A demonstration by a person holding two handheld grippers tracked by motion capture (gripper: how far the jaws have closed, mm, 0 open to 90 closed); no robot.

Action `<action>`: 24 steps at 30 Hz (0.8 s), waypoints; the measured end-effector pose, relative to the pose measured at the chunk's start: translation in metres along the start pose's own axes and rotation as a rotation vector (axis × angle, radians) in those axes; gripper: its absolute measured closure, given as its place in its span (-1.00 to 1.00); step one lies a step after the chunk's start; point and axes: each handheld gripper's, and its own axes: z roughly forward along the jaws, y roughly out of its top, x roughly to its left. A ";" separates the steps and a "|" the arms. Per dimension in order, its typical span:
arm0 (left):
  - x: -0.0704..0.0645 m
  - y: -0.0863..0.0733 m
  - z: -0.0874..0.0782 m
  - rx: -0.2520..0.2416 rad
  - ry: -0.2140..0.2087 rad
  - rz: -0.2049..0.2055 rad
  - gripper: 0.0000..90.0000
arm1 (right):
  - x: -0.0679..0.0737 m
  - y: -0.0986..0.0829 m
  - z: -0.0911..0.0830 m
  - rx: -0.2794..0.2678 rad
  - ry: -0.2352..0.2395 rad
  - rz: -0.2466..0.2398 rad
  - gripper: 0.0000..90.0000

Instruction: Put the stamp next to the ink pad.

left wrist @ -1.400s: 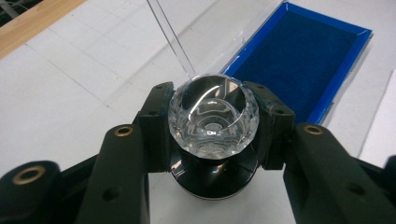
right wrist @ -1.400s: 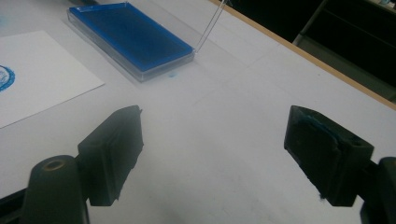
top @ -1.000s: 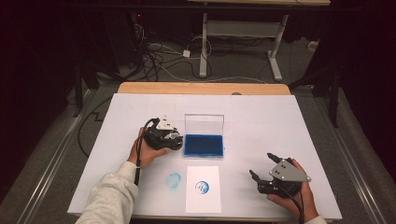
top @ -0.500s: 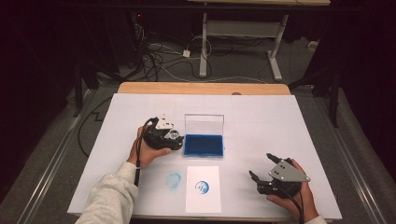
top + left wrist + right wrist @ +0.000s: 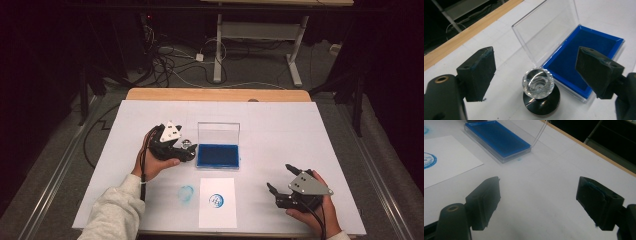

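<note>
Over the last second the left gripper (image 5: pixel 186 150) has edged slightly toward the blue ink pad case (image 5: pixel 218 155), while the right gripper (image 5: pixel 280 186) has stayed where it was near the desk's front right corner. In the left gripper view the jaws stand spread wide, 1 on either side of the stamp (image 5: pixel 539 93), a black round base topped by a faceted clear knob, and touch neither side of it. The stamp stands upright on the desk just beside the front left corner of the case, whose clear lid (image 5: pixel 546 27) is tipped up and open over the blue pad. I judge this to be the approach to a grasp: the gripper is lined up around the knob and the jaws have not yet come together. The right gripper view shows its jaws spread too, holding nothing, pointed across bare desk toward the case. A white sheet (image 5: pixel 217 202) bearing 1 round blue print lies at the front edge of the desk, and a faint blue smudge (image 5: pixel 186 193) marks the surface just left of it, so a print seems already made. The desk (image 5: pixel 300 130) is covered in white with a wooden strip along its far edge. Beyond it the room is dark, with loose cables (image 5: pixel 170 60) on the floor and the white legs of another table (image 5: pixel 295 55).
</note>
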 end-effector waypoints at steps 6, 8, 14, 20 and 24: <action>-0.007 0.004 -0.006 -0.020 -0.005 0.032 -0.63 | 0.000 0.000 0.000 -0.003 0.001 -0.002 -0.56; -0.009 0.005 -0.008 -0.023 -0.003 0.041 -0.63 | 0.000 0.001 -0.001 -0.003 0.001 -0.001 -0.56; -0.016 0.009 -0.015 -0.039 -0.008 0.070 -0.63 | 0.002 0.001 -0.001 -0.006 0.005 -0.001 -0.56; -0.021 0.012 -0.020 -0.056 -0.021 0.089 -0.63 | 0.003 0.002 -0.001 -0.008 0.005 -0.004 -0.56; -0.025 0.012 -0.023 -0.056 -0.033 0.100 -0.63 | 0.003 0.002 -0.001 -0.010 0.006 -0.003 -0.56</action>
